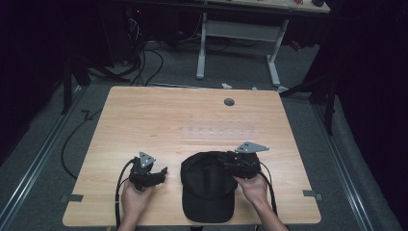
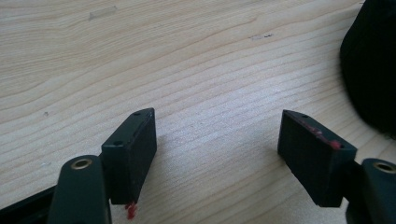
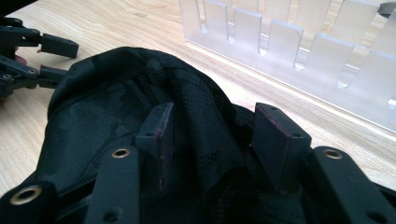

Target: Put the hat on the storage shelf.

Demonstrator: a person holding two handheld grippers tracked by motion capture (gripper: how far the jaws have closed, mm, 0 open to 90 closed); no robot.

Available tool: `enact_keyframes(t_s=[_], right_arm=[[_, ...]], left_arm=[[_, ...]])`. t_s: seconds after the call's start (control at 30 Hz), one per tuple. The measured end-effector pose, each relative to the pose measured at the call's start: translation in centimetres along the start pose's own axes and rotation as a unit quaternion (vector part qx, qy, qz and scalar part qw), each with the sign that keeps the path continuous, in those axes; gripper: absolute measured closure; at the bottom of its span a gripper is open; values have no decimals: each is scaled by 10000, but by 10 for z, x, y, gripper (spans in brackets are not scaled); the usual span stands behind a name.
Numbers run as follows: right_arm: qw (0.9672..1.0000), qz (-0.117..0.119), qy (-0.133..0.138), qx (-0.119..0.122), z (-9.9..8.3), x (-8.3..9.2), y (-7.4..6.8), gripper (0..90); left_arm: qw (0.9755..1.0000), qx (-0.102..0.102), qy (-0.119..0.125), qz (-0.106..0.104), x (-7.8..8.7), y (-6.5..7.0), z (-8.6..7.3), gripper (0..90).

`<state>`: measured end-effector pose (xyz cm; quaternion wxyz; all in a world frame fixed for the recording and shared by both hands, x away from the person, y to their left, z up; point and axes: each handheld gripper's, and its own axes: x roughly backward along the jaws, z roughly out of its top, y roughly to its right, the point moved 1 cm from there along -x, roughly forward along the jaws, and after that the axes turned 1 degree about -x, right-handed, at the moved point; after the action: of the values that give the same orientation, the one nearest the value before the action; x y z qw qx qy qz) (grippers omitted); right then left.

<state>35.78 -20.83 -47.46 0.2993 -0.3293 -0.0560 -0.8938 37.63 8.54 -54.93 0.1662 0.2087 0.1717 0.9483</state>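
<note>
We note the black cap (image 1: 208,188) at the counter's (image 1: 159,115) near edge, right gripper (image 3: 219,140) half-open astride a mesh fold, left gripper (image 2: 219,144) wide open, empty; thin mesh may slip free on closing.

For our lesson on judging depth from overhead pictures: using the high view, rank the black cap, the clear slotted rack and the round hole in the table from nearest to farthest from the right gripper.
1. Black cap: directly under the right gripper, at the near edge.
2. Clear slotted rack: just beyond, mid-table.
3. Round hole: farthest, near the table's far edge.
</note>
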Motion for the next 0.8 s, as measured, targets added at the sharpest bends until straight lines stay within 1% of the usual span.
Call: enact_keyframes(t_s=[0.2,0.27,0.4,0.43,0.5,0.57,0.6,0.63,0.73,0.77,0.8], right_arm=[[9999,23,-124,9,-1,-7,2,526],[9999,31,-129,-11,-2,-9,2,542],[9999,83,-127,30,-2,-11,3,583],[9999,87,-85,90,-3,-12,3,600],[9999,86,-71,109,-3,-12,3,613],[9997,79,-8,212,-4,-12,2,649],[9997,79,-8,212,-4,-12,2,649],[9997,120,21,223,-4,-11,2,668],[9996,132,-21,233,-4,-10,3,705],[9996,132,-21,233,-4,-10,3,705],[9995,136,-33,293,-3,-10,3,728]], left_arm=[[10000,-7,-3,1,0,0,0,283],[10000,-11,2,3,0,0,0,283],[10000,-13,-1,1,0,0,0,283],[10000,-16,2,4,0,0,0,283],[10000,-18,1,4,0,0,0,283],[10000,-18,2,4,0,0,0,283],[10000,-18,2,4,0,0,0,283],[10000,-18,1,5,0,0,0,283],[10000,-15,0,1,0,0,0,283],[10000,-15,0,1,0,0,0,283],[10000,-14,2,3,0,0,0,283]])
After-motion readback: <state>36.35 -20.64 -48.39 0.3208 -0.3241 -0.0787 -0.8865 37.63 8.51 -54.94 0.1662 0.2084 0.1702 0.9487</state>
